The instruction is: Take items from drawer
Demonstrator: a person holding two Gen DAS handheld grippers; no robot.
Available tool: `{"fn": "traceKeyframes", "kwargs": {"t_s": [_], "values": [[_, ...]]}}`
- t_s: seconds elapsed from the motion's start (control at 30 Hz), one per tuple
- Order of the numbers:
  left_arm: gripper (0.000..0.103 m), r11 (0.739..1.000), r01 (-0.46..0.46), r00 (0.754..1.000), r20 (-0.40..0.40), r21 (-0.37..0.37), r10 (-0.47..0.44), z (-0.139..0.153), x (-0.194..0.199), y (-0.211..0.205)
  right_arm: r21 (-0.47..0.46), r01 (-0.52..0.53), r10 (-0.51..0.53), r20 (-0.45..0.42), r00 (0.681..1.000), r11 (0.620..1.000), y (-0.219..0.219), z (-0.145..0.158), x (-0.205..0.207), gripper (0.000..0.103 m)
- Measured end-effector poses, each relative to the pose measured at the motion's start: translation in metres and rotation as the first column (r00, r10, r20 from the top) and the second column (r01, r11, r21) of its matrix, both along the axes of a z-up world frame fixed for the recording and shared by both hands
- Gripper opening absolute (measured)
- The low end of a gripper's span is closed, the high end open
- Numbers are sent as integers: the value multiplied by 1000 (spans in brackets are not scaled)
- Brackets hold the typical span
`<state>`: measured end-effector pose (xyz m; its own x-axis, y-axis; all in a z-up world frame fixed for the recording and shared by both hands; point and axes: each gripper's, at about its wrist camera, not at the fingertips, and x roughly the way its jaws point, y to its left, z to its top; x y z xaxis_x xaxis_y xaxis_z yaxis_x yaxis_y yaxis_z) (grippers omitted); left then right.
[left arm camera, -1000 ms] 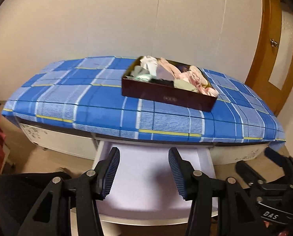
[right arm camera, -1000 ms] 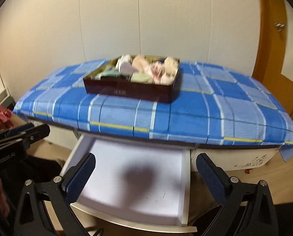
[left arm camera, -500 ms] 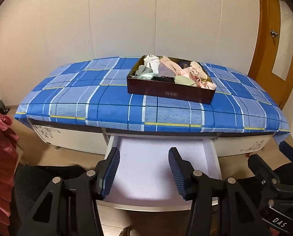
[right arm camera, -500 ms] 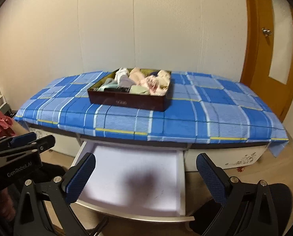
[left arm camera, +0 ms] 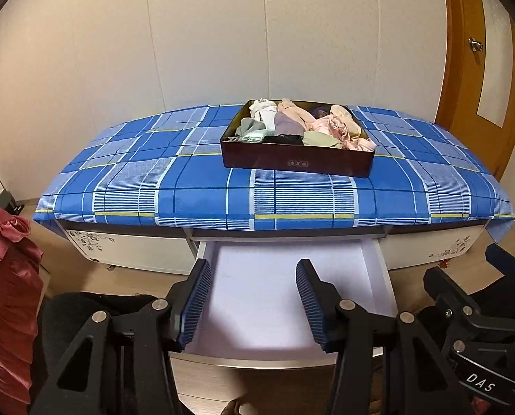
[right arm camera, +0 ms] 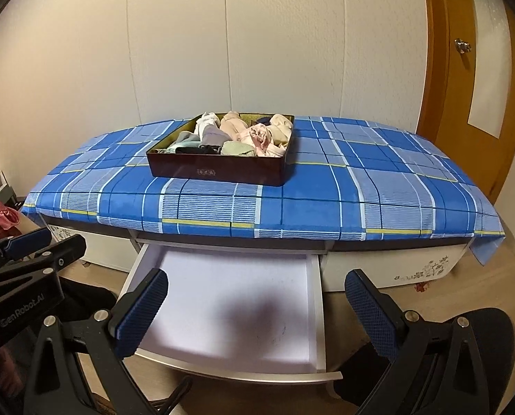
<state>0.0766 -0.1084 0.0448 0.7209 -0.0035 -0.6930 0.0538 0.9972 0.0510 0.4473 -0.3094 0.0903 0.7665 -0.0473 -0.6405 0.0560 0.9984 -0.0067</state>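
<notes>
Blue checked cloth [left arm camera: 202,186] covers a low cabinet [right arm camera: 389,266] by a pale wall; box [right arm camera: 219,169] of clothes [right arm camera: 243,135] on top. Drawer [left arm camera: 257,287] sits open at twelve o'clock of both grippers, left gripper [left arm camera: 254,301] partly open, right gripper [right arm camera: 257,311] wide, both empty.

I am reading "DAS" in white letters on the black body of my right gripper [left arm camera: 479,385], which is showing at the lower right of the left wrist view. I am reading "GenRobot.AI" in pale letters on the black body of my left gripper [right arm camera: 22,311], which is showing at the left edge of the right wrist view. The dark box [right arm camera: 216,172] is carrying a small pale label on its front wall, in both views, but its characters are too small for me to read.
</notes>
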Motion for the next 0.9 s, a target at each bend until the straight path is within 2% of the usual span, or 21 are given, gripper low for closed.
{"fn": "traceKeyframes", "kwargs": {"t_s": [0.9], "values": [[52, 1000, -9, 1000, 10, -1, 9, 2, -2, 0, 8, -17, 17, -8, 1000, 1000, 4, -2, 3, 103]]}}
